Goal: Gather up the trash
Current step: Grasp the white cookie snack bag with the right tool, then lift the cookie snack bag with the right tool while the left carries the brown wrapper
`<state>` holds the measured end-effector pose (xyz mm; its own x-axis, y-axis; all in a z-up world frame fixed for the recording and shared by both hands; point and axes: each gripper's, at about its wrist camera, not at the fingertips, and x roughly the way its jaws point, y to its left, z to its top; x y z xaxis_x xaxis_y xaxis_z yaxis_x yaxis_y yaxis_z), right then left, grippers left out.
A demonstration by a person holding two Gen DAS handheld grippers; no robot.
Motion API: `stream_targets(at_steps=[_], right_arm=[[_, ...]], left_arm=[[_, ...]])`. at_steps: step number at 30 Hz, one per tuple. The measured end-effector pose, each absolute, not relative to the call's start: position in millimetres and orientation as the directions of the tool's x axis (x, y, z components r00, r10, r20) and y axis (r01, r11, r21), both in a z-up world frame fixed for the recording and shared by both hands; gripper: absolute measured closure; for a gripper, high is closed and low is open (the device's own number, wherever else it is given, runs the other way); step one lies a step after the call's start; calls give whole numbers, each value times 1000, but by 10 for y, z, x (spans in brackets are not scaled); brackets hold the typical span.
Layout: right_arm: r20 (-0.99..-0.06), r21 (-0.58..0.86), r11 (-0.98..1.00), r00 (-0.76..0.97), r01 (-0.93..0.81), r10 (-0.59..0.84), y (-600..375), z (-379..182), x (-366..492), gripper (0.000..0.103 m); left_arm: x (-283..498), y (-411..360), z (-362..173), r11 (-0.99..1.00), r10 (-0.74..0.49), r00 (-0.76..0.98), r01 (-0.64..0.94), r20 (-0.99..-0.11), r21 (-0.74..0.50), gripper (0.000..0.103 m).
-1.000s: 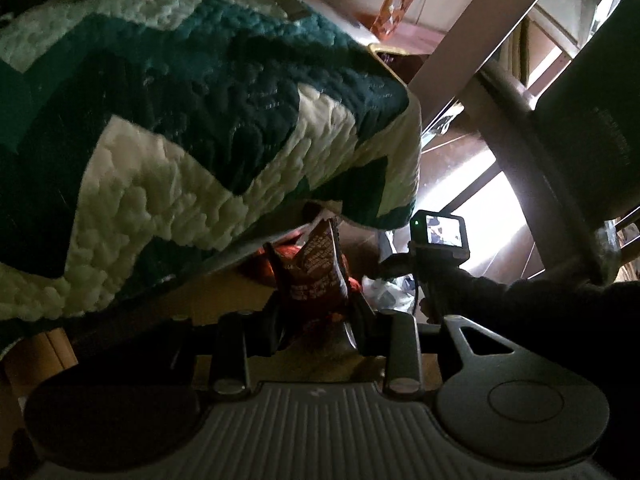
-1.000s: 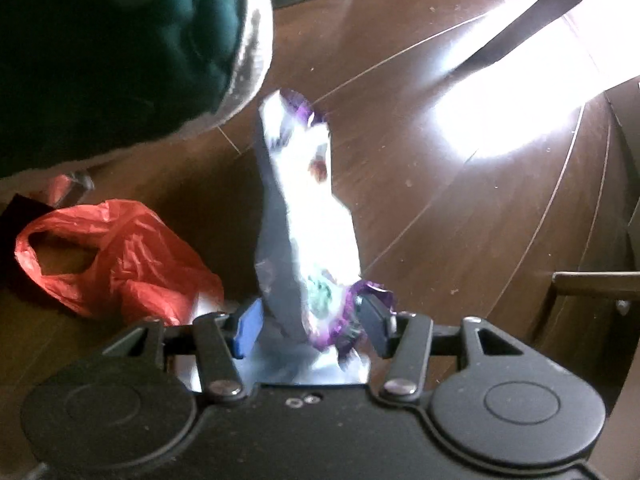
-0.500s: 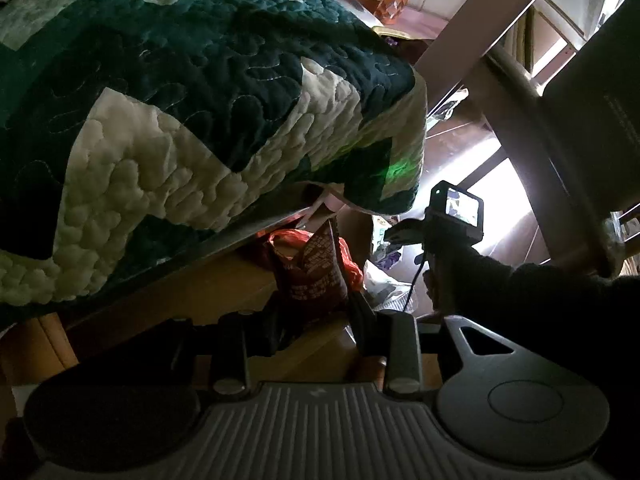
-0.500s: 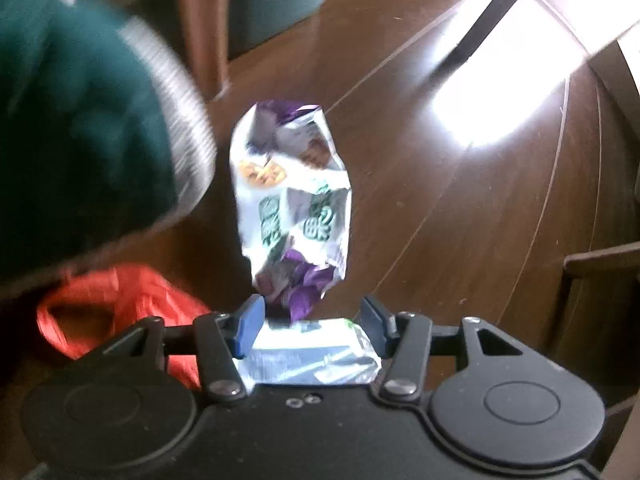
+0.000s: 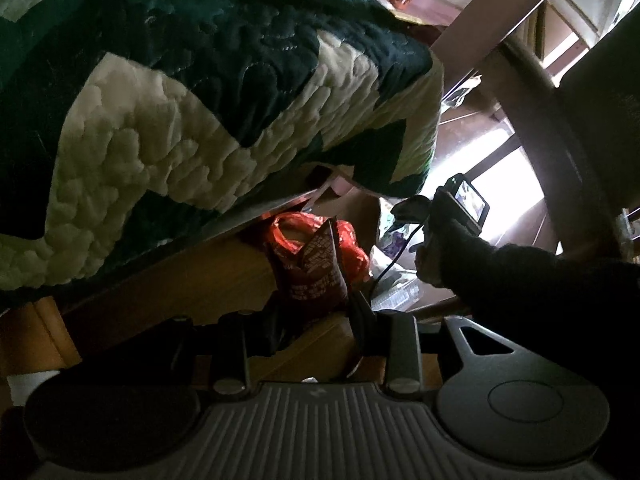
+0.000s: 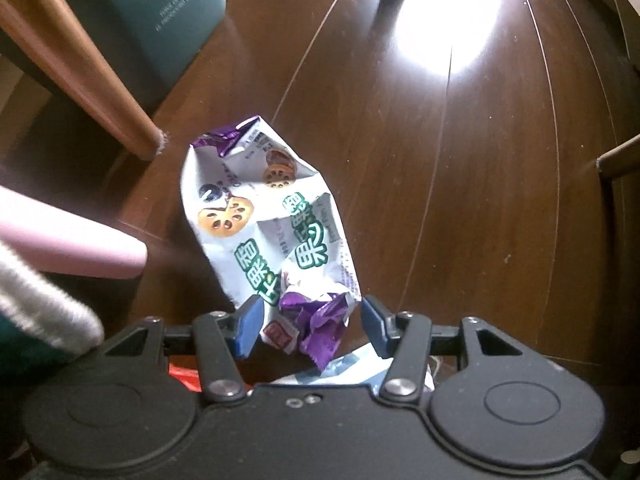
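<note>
My left gripper (image 5: 316,312) is shut on a dark red snack bag (image 5: 316,268) that stands up between its fingers, below the bed edge. Beyond it lies a red plastic bag (image 5: 348,240) on the floor. My right gripper (image 6: 310,324) is open; a white and purple snack wrapper (image 6: 264,224) hangs between and ahead of its blue fingertips (image 6: 250,320), and I cannot tell whether it touches them. The right gripper also shows in the left wrist view (image 5: 444,208), held by a dark-sleeved arm.
A green and white quilt (image 5: 200,100) hangs over the bed at left. A wooden leg (image 6: 84,68) and a dark green bin (image 6: 160,12) stand on the brown wood floor (image 6: 480,200). A pink bar (image 6: 72,252) crosses at left. Sun glare lies ahead.
The right gripper's jaws have opened and the white and purple wrapper has slipped forward out of them. The right view swung away from the red bag toward the bin. The left gripper still holds its bag.
</note>
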<state>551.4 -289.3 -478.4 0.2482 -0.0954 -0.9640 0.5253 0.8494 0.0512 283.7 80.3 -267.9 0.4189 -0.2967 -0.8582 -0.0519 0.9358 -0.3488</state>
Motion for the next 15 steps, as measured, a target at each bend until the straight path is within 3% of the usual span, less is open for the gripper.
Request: stream_targets(at_steps=[7,10,15], right_arm=[[-963,48,855,250,516,-97,-2926,-4882,5558,54],[-961,66,855,265,514,-85,-2955,-4896,5544,69],[-949,73,867,303,492,-92,-2951,-4846,5494,77]], left_arm=[[2863,747,-2769,942,-290,391,-47,-874,-334,69],[2868,721,-2789,943,-288,384,-44,-877,-329,69],[2885,724,-2808,941,-291,376,-53,-879,-334,70]])
